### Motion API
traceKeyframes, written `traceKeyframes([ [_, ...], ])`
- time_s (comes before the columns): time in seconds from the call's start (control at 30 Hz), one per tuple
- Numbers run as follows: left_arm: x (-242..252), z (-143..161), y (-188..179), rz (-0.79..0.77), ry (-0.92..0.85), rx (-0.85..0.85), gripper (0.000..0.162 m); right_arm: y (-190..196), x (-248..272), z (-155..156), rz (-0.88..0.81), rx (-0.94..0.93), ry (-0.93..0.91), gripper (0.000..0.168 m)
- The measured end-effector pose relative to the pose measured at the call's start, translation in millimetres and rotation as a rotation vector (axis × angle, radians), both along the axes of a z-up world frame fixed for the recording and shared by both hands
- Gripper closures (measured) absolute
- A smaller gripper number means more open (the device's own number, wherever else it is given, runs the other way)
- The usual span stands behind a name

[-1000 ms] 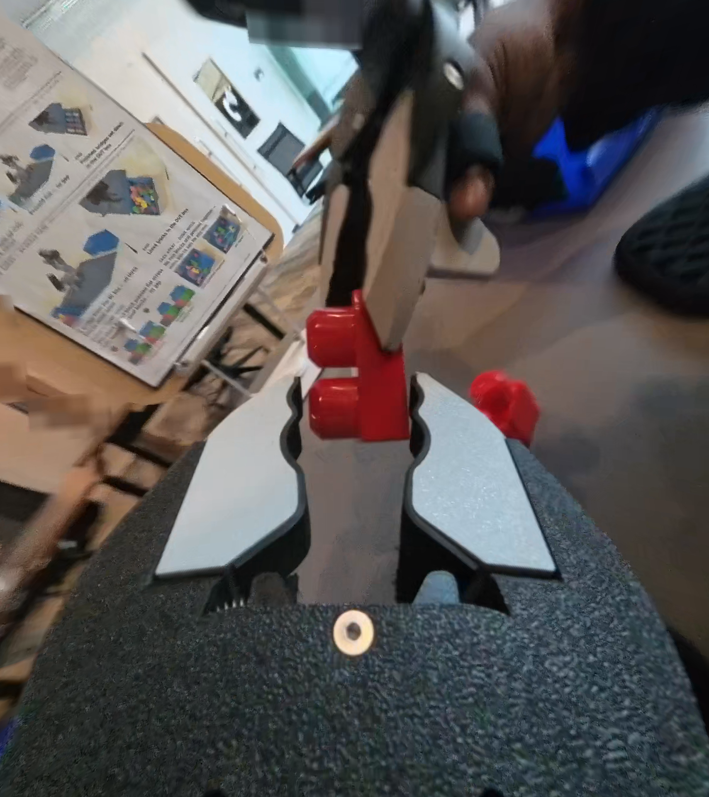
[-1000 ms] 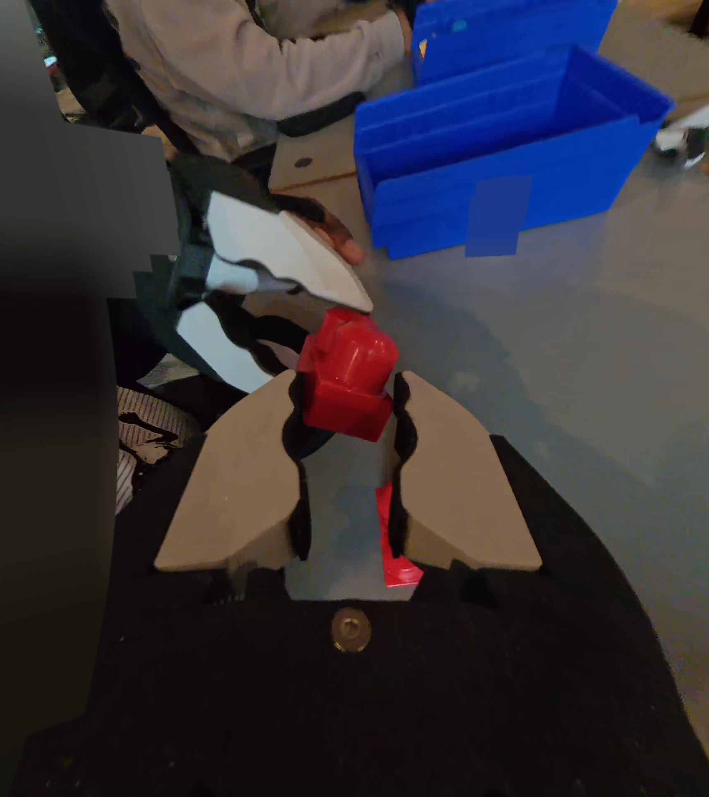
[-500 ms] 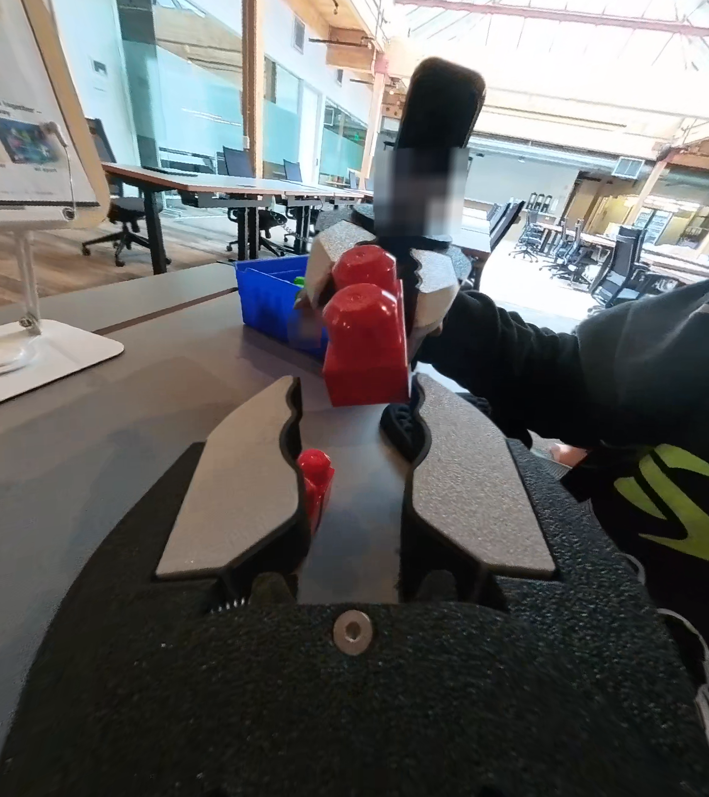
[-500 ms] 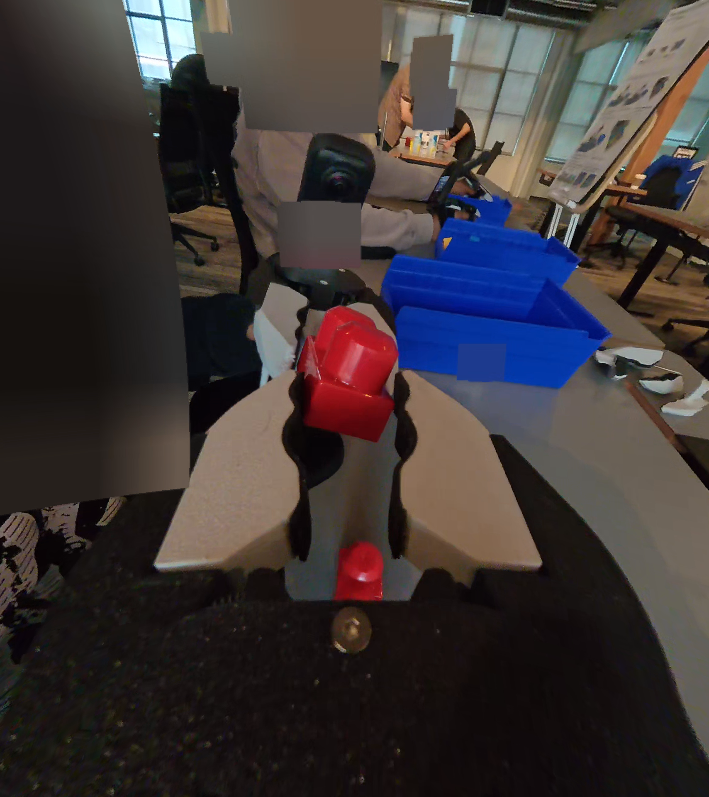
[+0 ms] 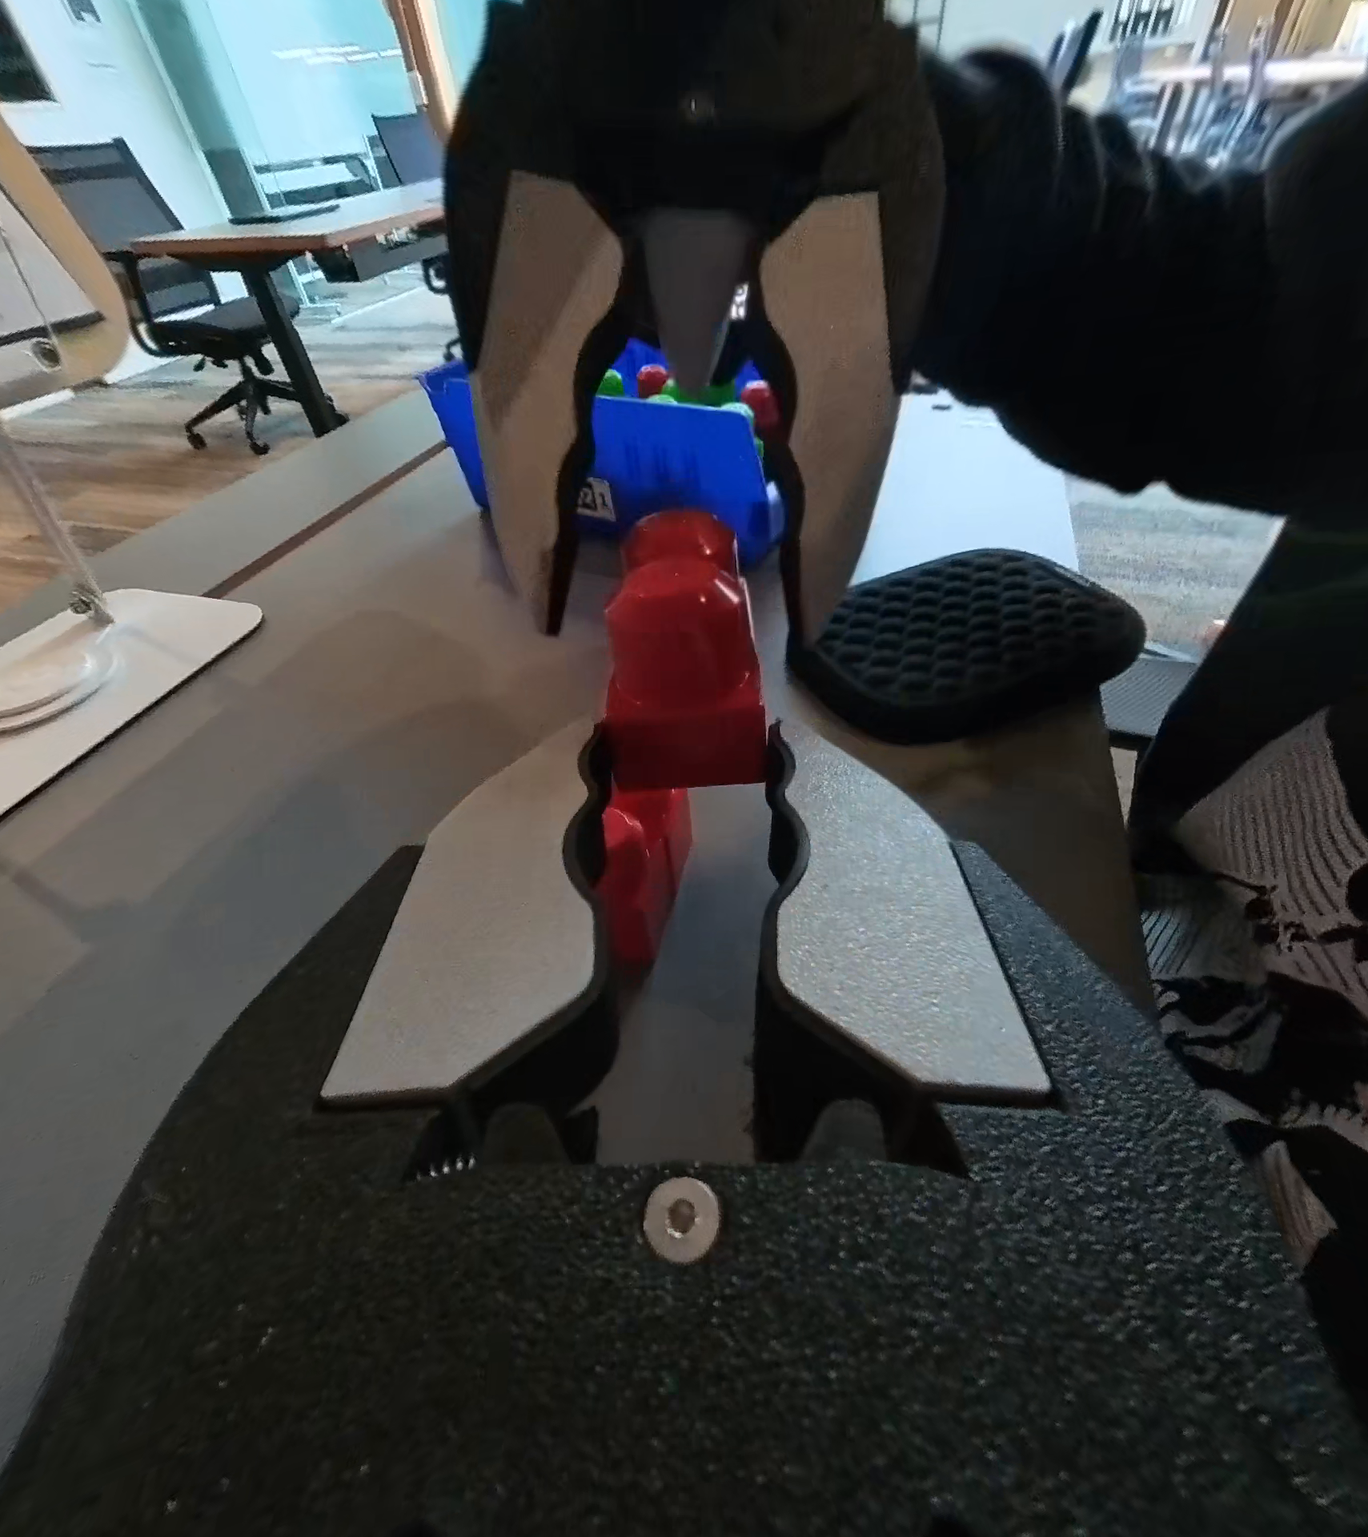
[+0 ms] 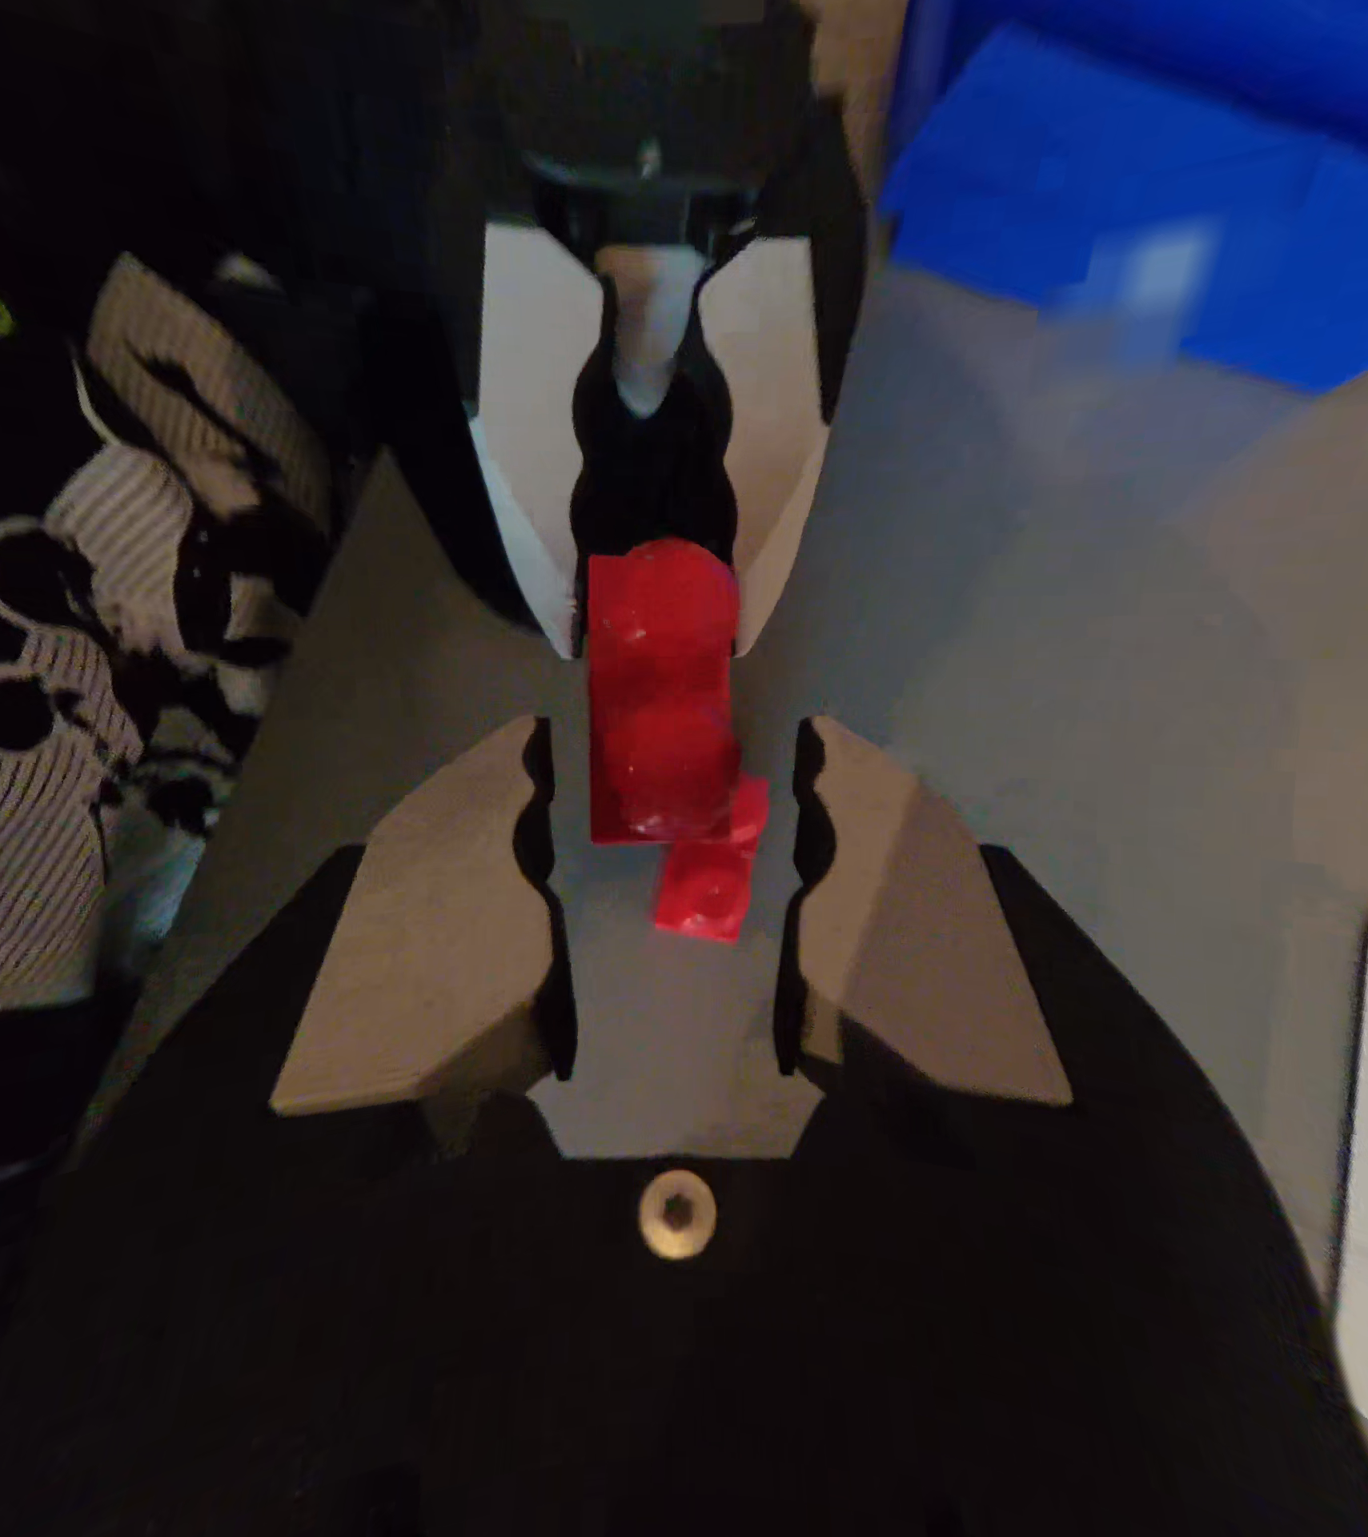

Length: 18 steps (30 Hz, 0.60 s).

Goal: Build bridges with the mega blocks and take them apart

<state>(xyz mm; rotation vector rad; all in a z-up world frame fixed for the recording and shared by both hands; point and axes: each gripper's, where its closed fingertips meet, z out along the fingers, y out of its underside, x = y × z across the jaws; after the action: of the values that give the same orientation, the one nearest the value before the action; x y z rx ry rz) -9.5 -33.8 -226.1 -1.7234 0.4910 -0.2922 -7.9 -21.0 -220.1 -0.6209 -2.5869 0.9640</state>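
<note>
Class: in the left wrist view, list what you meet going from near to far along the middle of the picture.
Left claw → small red block on the table → held red block → right claw → blue bin of blocks.

A grey table (image 5: 165, 832) carries a white flat-based document stand (image 5: 40, 665). A black mesh chair armrest (image 5: 971, 640) sits at the table edge. Black office chair (image 5: 206, 333) stands behind.

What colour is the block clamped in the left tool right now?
Red. The block sits between the left tool fingertips; the left wrist view shows it best.
</note>
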Motion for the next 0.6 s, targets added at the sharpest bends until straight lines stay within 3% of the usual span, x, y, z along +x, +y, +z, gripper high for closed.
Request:
traceKeyframes([
  [0.23, 6, -9, 5, -0.037, 0.062, -0.023, 0.126, -7, 5, -16, 0.038, 0.207, -0.19, 0.128],
  [0.47, -2, -13, 7, -0.036, 0.075, -0.002, 0.126, -3, -5, -20, -0.013, 0.278, -0.183, 0.135],
  [0.6, -15, -29, 8, -0.018, 0.065, -0.031, 0.12, 19, -9, -26, -0.103, 0.375, -0.182, 0.135],
])
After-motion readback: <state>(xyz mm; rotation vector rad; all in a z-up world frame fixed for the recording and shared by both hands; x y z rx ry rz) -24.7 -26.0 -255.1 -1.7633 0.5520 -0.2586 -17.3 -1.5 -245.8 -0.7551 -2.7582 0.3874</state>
